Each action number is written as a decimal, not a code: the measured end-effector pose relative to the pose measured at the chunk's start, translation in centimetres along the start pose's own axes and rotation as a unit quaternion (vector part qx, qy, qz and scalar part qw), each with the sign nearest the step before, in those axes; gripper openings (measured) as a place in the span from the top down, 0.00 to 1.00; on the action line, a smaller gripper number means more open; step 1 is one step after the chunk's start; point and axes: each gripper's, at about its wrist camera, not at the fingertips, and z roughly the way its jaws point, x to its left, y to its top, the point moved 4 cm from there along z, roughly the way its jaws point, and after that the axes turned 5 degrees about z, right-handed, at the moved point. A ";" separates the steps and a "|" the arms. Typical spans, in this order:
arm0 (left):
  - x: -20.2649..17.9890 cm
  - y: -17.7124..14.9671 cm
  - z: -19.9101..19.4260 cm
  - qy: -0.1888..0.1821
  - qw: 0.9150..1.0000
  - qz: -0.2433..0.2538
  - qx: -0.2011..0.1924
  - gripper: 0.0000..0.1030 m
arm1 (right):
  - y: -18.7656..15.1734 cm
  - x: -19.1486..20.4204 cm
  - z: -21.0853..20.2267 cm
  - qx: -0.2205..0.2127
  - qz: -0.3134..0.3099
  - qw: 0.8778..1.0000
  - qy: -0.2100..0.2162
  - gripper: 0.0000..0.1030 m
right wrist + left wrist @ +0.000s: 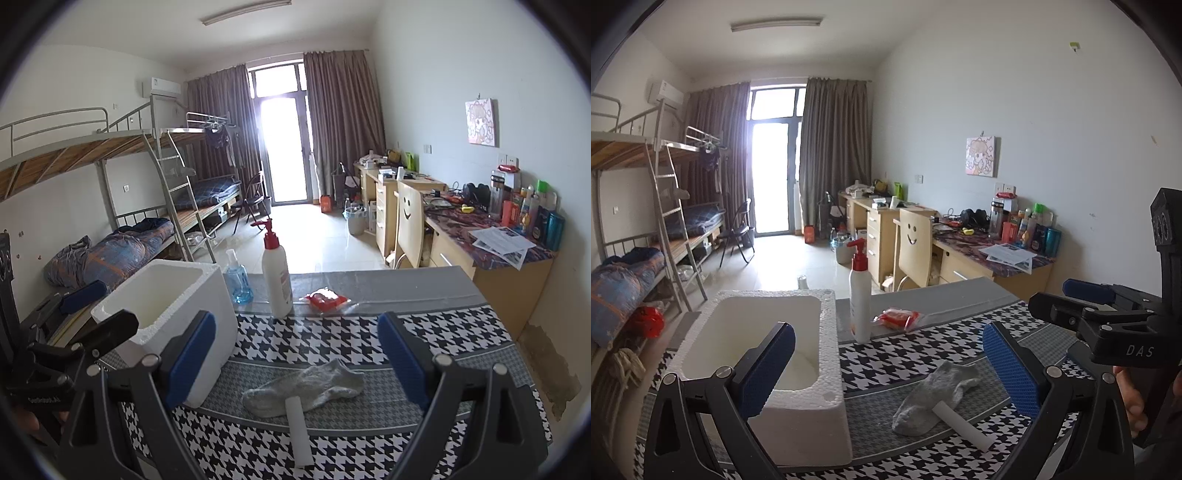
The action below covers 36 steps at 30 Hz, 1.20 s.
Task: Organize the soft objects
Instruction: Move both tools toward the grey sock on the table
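A grey sock [932,400] lies flat on the houndstooth table cloth [923,354], with a white tube [964,426] resting partly on it. The sock [306,386] and tube [298,430] also show in the right wrist view. A white foam box [798,369] stands open to the left of the sock; it also shows in the right wrist view [173,302]. My left gripper [886,369] is open and empty, hovering above the sock and box edge. My right gripper [295,354] is open and empty, just short of the sock. Each gripper shows at the edge of the other's view.
A white pump bottle with a red top [858,295] and a red packet [897,318] stand behind the sock. A blue sanitizer bottle [236,277] is behind the box. Bunk beds [110,184] are at left, cluttered desks [480,229] at right.
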 end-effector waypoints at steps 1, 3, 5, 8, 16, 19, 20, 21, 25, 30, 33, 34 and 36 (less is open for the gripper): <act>-0.1 0.0 0.1 0.000 1.000 0.000 0.001 0.01 | -0.1 -0.1 0.0 0.000 0.000 1.000 -0.001 0.11; -0.4 -0.2 0.4 -0.004 1.000 0.002 0.006 0.01 | -0.2 -0.5 -0.1 0.001 0.002 1.000 -0.003 0.11; -0.6 -0.5 0.7 -0.007 1.000 0.002 0.010 0.01 | -0.3 -0.9 -0.2 0.001 0.005 1.000 -0.004 0.11; -1.1 -0.8 1.0 -0.013 1.000 0.003 0.014 0.01 | -0.6 -1.4 -0.2 0.005 0.010 1.000 -0.005 0.11; -1.9 -1.6 2.3 -0.022 0.999 -0.001 0.029 0.01 | -1.2 -2.4 0.1 0.013 0.013 1.000 -0.017 0.11; -2.7 -2.1 3.0 -0.029 0.999 0.001 0.038 0.01 | -1.4 -3.3 0.5 0.021 0.028 0.999 -0.020 0.11; -2.9 -2.4 3.2 -0.031 0.999 0.002 0.041 0.01 | -1.4 -3.5 0.5 0.023 0.030 0.999 -0.020 0.11; -3.2 -2.6 3.4 -0.033 0.998 0.004 0.044 0.01 | -1.5 -3.5 0.6 0.024 0.030 0.999 -0.021 0.11; -3.7 -3.2 4.1 -0.028 0.998 0.009 0.053 0.01 | -2.0 -3.9 0.8 0.031 0.023 0.999 -0.029 0.11; -4.3 -4.0 4.7 -0.033 0.997 0.013 0.064 0.01 | -2.6 -4.8 1.4 0.042 0.030 0.998 -0.035 0.11; -4.6 -4.6 5.0 -0.031 0.997 0.013 0.073 0.01 | -2.9 -5.2 1.8 0.048 0.031 0.998 -0.037 0.11; -4.8 -4.9 5.1 -0.026 0.997 0.013 0.075 0.01 | -3.0 -5.4 2.0 0.051 0.033 0.997 -0.038 0.11; -5.1 -5.4 5.3 -0.031 0.996 0.011 0.082 0.01 | -3.1 -5.6 2.3 0.056 0.035 0.997 -0.040 0.11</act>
